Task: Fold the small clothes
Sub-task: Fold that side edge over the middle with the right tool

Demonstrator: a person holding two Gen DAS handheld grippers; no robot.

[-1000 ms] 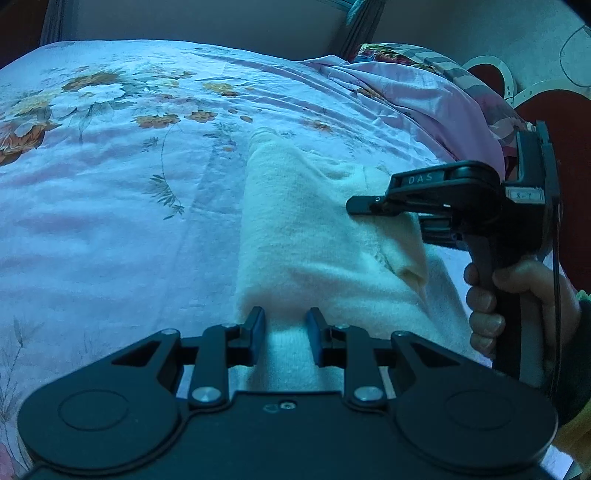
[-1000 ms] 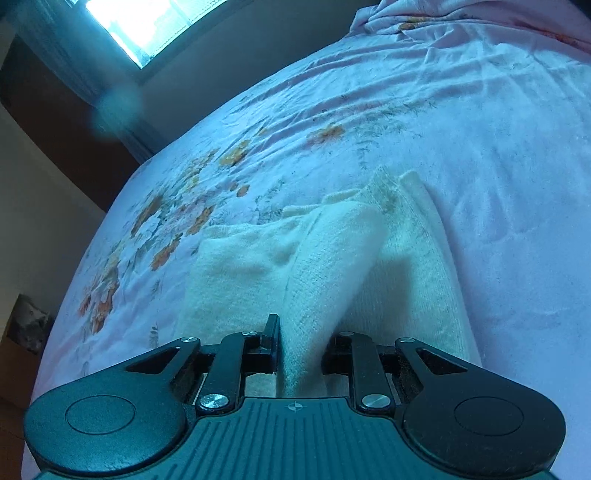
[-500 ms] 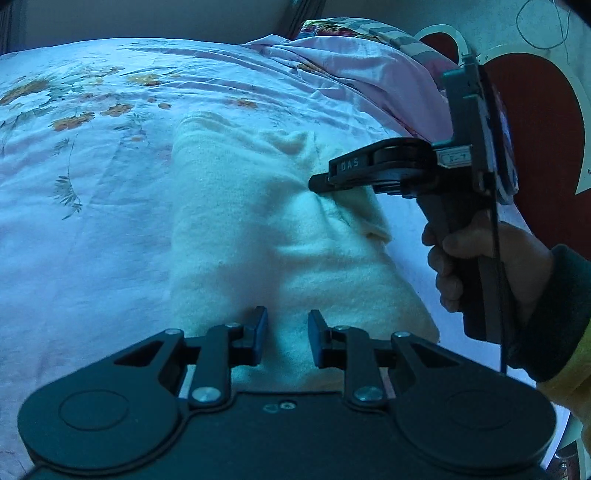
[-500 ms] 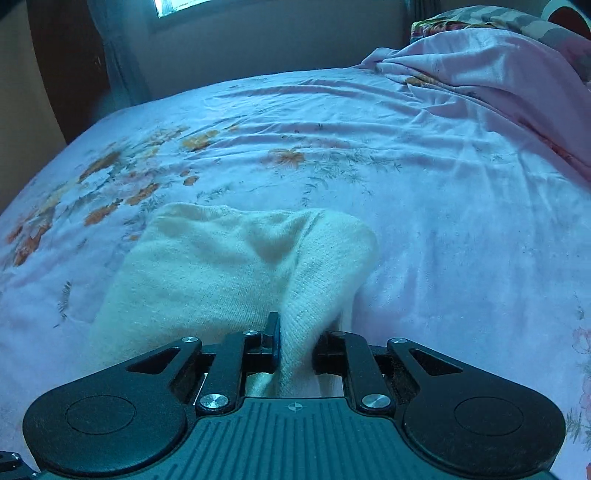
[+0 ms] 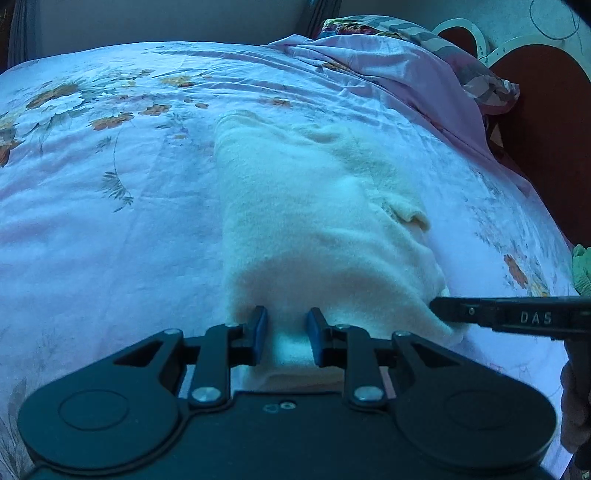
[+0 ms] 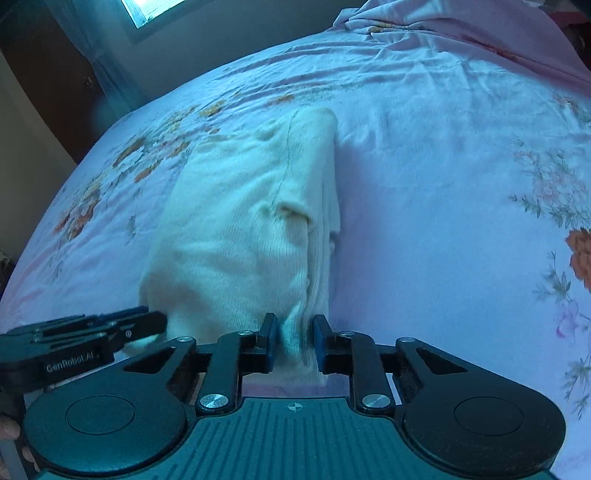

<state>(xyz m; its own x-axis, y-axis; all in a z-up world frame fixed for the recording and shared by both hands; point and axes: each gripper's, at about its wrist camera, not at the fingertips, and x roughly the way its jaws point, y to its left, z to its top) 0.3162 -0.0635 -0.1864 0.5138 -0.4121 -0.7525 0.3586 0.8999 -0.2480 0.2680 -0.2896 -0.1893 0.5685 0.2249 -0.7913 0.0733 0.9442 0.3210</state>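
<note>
A cream knitted garment (image 5: 314,221) lies folded into a long strip on the pink floral bed sheet (image 5: 110,240). My left gripper (image 5: 284,332) is shut on its near edge toward the left corner, and the cloth fills the gap between the pads. In the right wrist view my right gripper (image 6: 294,339) holds a bunched fold at the near right corner of the garment (image 6: 240,221). Its jaws are opening, with the cloth still touching both pads. Both grippers stand side by side at this edge: the right gripper's finger (image 5: 480,315) shows from the left view, the left gripper's fingers (image 6: 110,328) from the right.
Bunched pink bedding and a pillow (image 5: 406,66) lie at the far right of the bed, before a dark red headboard (image 5: 546,110). A green cloth (image 5: 583,269) shows at the right edge. A window (image 6: 155,11) is beyond the bed. Bare sheet (image 6: 443,184) spreads right of the garment.
My right gripper came from over the garment's middle to its near right corner, bringing the fold with it. The raised flap now lies flatter. The left gripper kept its hold.
</note>
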